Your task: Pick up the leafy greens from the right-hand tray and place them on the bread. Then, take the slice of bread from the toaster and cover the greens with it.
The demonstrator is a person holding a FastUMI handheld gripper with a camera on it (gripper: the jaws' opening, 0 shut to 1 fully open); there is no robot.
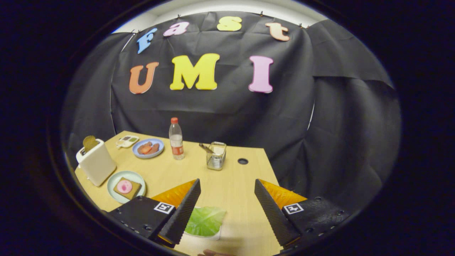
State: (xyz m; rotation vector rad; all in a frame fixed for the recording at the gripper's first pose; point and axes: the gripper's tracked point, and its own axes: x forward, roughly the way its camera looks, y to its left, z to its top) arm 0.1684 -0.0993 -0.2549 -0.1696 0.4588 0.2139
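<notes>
Below, the gripper (pixel 227 209) hangs wide open and holds nothing, its left finger overlapping the leafy greens (pixel 205 221) on their white tray (pixel 199 240).

Greens (pixel 205 221) btwn tool (pixel 227 206) fingers; toaster (pixel 96 162) behind bread (pixel 127 188).

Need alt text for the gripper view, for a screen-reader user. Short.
The open gripper hovers over a wooden table, with a green leaf on a white tray between its fingers, near the left one. Beyond to the left, a plate holds bread topped with a pink slice, beside a white toaster holding another slice.
</notes>
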